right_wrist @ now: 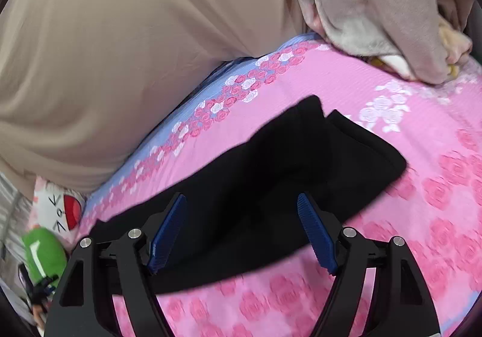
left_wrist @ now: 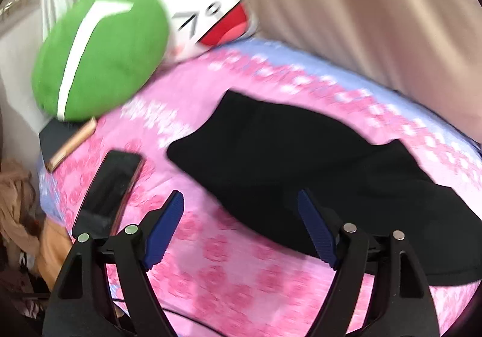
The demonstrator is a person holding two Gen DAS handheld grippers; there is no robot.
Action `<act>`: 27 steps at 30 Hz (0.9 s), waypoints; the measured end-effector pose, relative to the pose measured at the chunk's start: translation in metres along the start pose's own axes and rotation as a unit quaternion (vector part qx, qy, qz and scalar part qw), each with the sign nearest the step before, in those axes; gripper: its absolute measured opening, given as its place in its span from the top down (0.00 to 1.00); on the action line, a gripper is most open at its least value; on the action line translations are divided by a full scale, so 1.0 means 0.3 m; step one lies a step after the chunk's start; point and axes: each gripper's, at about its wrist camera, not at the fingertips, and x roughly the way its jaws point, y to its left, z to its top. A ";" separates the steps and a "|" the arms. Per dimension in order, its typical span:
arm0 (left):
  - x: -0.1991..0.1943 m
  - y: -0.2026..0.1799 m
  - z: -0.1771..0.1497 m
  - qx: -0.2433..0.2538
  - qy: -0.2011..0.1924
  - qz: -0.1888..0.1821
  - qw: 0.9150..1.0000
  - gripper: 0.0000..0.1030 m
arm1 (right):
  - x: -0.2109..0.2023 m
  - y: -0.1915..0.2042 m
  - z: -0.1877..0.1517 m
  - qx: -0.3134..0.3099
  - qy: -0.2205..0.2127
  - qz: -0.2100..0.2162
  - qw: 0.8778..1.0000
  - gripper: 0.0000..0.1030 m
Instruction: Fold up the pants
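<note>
**Black pants on the bed, both sets of fingers apart and empty**

Item: black pants [left_wrist: 301,162], one pair, lying fairly flat on the pink rose-print bedsheet [left_wrist: 235,276]. In my right wrist view they run across the bed as a long dark band [right_wrist: 271,174], with one end showing two layers slightly offset.

Left gripper [left_wrist: 241,228]: I see its blue ribbed fingers [left_wrist: 164,231] spread wide, nothing between them. The left finger is over bare sheet, the right one over the near edge of the pants. I cannot tell whether either touches the fabric.

Right gripper [right_wrist: 241,231]: fingers [right_wrist: 316,234] likewise spread, nothing clamped, both hanging over the near part of the pants.

Nearby, left wrist view: a dark phone [left_wrist: 111,189] on the sheet, just left of the left gripper and apart from the pants. A green cushion [left_wrist: 99,51] with a white stripe. A white pillow with a cartoon face [left_wrist: 211,11] beside it. A beige curtain [left_wrist: 376,20] along the far side of the bed.

Right wrist view: a heap of grey-beige cloth [right_wrist: 376,11] at the far end.
</note>
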 end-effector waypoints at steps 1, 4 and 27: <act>-0.019 -0.035 -0.010 0.006 -0.002 -0.013 1.000 0.22 | 0.050 -0.003 0.029 0.013 0.014 0.010 1.000 0.27; -0.042 -0.170 -0.048 0.044 0.006 -0.055 0.997 0.21 | 0.189 0.002 0.106 0.027 0.038 0.001 0.999 0.46; 0.224 -0.238 -0.128 0.085 0.055 0.035 0.994 0.17 | -0.114 0.121 -0.066 -0.083 -0.043 -0.099 0.991 0.65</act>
